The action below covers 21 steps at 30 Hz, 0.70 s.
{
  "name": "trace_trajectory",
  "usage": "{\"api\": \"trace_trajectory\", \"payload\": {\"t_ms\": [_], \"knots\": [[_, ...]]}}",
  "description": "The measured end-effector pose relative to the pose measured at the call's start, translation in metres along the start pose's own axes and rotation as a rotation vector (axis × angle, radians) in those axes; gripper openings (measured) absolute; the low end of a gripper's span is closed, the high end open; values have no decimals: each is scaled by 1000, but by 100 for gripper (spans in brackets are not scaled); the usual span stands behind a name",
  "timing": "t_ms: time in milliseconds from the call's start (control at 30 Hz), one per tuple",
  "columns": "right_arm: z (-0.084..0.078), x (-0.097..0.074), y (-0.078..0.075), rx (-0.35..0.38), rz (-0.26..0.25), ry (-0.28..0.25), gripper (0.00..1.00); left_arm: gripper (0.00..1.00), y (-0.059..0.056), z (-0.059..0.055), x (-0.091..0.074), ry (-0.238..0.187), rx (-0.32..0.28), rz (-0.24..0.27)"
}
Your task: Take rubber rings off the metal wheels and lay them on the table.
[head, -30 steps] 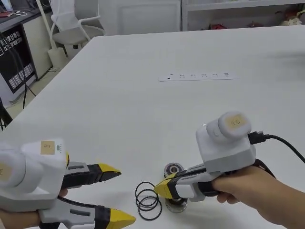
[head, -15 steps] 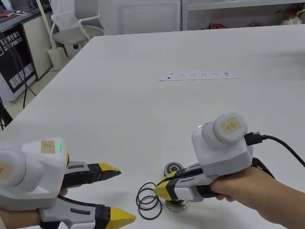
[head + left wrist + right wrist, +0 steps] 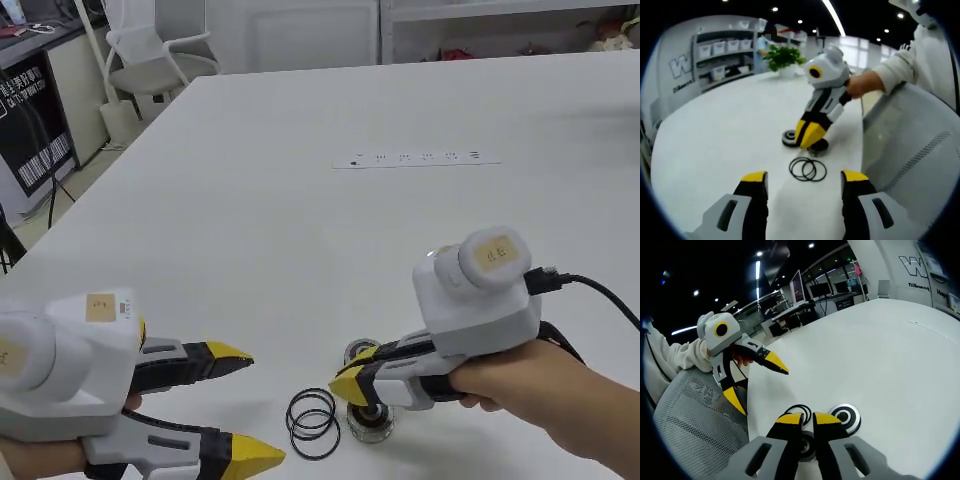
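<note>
Right hand-held gripper drawn slightly rightward off the thin black rubber rings, jaws nearly together over the near silver metal wheel, rings flat and overlapping on the white desk just left, left hand-held gripper wide

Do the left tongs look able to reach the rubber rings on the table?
Probably yes: the left tongs are open, bare table lies between them and the rubber rings; the right tongs sit beside, at a metal wheel.

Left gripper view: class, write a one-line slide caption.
Right gripper meets a metal wheel, loose rubber rings beside it on the table.
</note>
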State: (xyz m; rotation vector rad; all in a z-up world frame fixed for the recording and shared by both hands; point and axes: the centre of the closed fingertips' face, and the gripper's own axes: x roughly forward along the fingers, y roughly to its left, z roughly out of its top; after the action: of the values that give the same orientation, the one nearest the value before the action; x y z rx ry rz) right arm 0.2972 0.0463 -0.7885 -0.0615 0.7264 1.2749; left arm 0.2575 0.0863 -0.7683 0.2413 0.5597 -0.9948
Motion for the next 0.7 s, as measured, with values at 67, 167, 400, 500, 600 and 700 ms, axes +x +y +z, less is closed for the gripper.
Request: {"api": "trace_trajectory", "payload": {"t_ms": [67,167,400,500,600,700], "knots": [[3,-3,-3,5,-8,-14,5,60,0,0,0,-2,-1,0],[6,-5,-6,11,-15,-28,5,60,1,0,0,-2,-3,0],[11,-12,-13,15,-36,-49,5,60,2,2,0,-9,-8,5],[13,-15,-18,-1,-50,-53,5,59,2,6,0,-28,-17,1],[14,-18,-22,-14,-62,-56,5,59,3,11,0,-50,-29,4],[14,-22,-27,-25,-71,-59,6,60,6,15,-1,-64,-36,13]]}}
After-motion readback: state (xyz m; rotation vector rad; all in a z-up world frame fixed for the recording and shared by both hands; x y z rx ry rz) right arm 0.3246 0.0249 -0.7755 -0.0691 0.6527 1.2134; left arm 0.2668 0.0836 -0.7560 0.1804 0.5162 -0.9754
